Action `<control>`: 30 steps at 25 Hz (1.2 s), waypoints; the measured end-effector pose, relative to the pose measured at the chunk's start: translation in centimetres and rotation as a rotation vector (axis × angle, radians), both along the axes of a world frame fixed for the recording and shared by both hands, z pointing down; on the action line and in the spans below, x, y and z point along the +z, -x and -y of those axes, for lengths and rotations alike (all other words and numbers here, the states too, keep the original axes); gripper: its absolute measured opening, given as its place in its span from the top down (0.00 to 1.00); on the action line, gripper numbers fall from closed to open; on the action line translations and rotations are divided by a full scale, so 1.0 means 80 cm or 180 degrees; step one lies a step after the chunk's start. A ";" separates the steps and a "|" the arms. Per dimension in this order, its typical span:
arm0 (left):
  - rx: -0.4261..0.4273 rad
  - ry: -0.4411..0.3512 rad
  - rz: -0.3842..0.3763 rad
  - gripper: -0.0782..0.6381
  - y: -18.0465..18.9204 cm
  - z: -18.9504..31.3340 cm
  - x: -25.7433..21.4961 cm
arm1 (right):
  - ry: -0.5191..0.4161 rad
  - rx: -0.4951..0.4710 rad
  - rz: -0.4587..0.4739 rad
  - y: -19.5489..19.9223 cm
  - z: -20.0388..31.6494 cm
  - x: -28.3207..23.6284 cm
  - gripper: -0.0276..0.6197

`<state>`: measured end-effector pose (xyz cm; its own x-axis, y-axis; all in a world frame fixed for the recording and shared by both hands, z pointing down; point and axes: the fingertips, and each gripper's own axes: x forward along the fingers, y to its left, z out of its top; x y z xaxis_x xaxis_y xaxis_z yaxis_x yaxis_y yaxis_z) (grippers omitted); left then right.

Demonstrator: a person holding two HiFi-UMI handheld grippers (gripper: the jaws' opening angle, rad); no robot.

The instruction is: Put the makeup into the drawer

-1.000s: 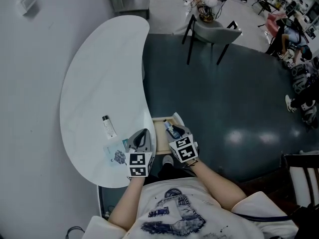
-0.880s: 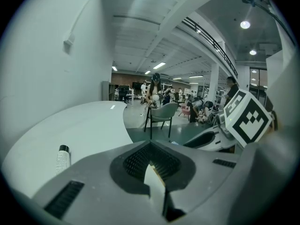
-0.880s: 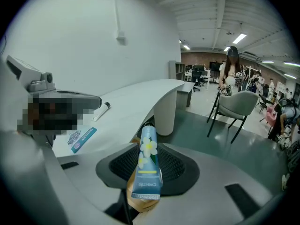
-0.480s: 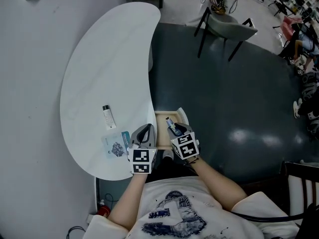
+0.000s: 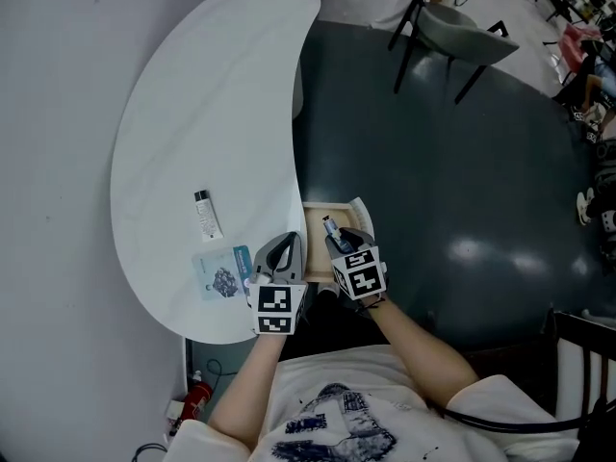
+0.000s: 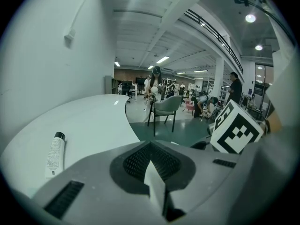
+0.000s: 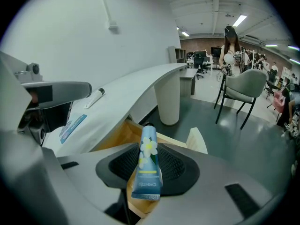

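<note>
My right gripper is shut on a blue makeup tube with a flower print, its cap end pointing away from me. It hangs over the open wooden drawer under the table's edge; in the head view the right gripper holds the blue tube above the drawer. My left gripper is shut and empty at the table's near edge, beside the drawer; its jaws meet in the left gripper view. A white tube and a flat blue-edged packet lie on the white table.
The white tube lies left of my left gripper on the curved table. A white drawer front stands at the drawer's far end. A grey chair and dark floor lie beyond, with people far back in the room.
Both grippers have sunk a little, the right one carrying the blue tube lower over the open drawer. The white tube and packet have not moved on the table.
</note>
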<state>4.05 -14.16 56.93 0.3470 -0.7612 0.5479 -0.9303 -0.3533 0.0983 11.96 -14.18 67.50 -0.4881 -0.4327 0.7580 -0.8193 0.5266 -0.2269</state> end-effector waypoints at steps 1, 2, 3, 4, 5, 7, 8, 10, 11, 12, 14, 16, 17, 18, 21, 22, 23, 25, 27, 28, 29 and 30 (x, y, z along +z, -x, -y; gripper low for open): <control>-0.0003 0.0006 0.0003 0.83 0.001 0.001 0.003 | 0.0011 0.0002 0.0001 0.001 0.000 0.003 0.74; -0.0007 0.0011 0.0006 0.83 0.002 0.002 0.005 | 0.0024 0.0007 0.0002 0.001 0.001 0.007 0.74; -0.0010 0.0016 0.0009 0.83 0.003 0.003 0.007 | 0.0038 0.0013 0.0004 0.002 0.001 0.011 0.74; -0.0012 0.0022 0.0012 0.83 0.005 0.004 0.009 | 0.0054 0.0019 0.0005 0.003 0.000 0.015 0.74; -0.0011 0.0028 0.0016 0.83 0.006 0.005 0.011 | 0.0071 0.0025 0.0005 0.005 0.000 0.019 0.74; -0.0004 0.0043 0.0022 0.83 0.008 0.008 0.014 | 0.0112 0.0036 0.0004 0.008 -0.001 0.027 0.74; 0.0000 0.0052 0.0023 0.83 0.009 0.009 0.015 | 0.0133 0.0038 0.0002 0.009 -0.001 0.031 0.74; 0.0002 0.0070 0.0020 0.83 0.009 0.012 0.017 | 0.0177 0.0038 -0.0004 0.011 -0.001 0.038 0.74; 0.0000 0.0077 0.0018 0.83 0.009 0.014 0.017 | 0.0199 0.0035 -0.0003 0.012 -0.001 0.041 0.74; -0.0002 0.0080 0.0018 0.83 0.010 0.015 0.017 | 0.0221 0.0031 0.0002 0.013 -0.001 0.045 0.74; -0.0004 0.0085 0.0028 0.83 0.011 0.019 0.020 | 0.0254 0.0027 0.0014 0.017 0.001 0.052 0.74; -0.0012 0.0096 0.0031 0.83 0.014 0.021 0.024 | 0.0278 0.0033 0.0019 0.019 0.004 0.060 0.74; -0.0028 0.0101 0.0030 0.83 0.016 0.022 0.026 | 0.0289 0.0038 0.0019 0.020 0.005 0.064 0.74; -0.0053 0.0102 0.0029 0.83 0.019 0.024 0.028 | 0.0297 0.0042 0.0017 0.021 0.007 0.069 0.74; -0.0146 0.0079 0.0019 0.83 0.029 0.030 0.031 | 0.0319 0.0049 0.0016 0.025 0.012 0.080 0.74; -0.0175 0.0078 0.0009 0.83 0.031 0.032 0.033 | 0.0327 0.0051 0.0017 0.026 0.013 0.083 0.74; -0.0198 0.0082 -0.0004 0.83 0.033 0.034 0.035 | 0.0335 0.0052 0.0017 0.026 0.014 0.086 0.74; -0.0217 0.0087 -0.0033 0.83 0.032 0.037 0.038 | 0.0354 0.0061 0.0014 0.026 0.016 0.093 0.74; -0.0207 0.0076 -0.0048 0.83 0.031 0.040 0.040 | 0.0395 0.0075 -0.0020 0.025 0.016 0.100 0.74; -0.0196 0.0070 -0.0049 0.83 0.030 0.042 0.040 | 0.0421 0.0081 -0.0048 0.025 0.016 0.103 0.74; -0.0188 0.0064 -0.0052 0.83 0.030 0.044 0.041 | 0.0441 0.0089 -0.0066 0.026 0.017 0.105 0.74; -0.0187 0.0058 -0.0060 0.83 0.030 0.046 0.041 | 0.0453 0.0100 -0.0061 0.027 0.018 0.106 0.74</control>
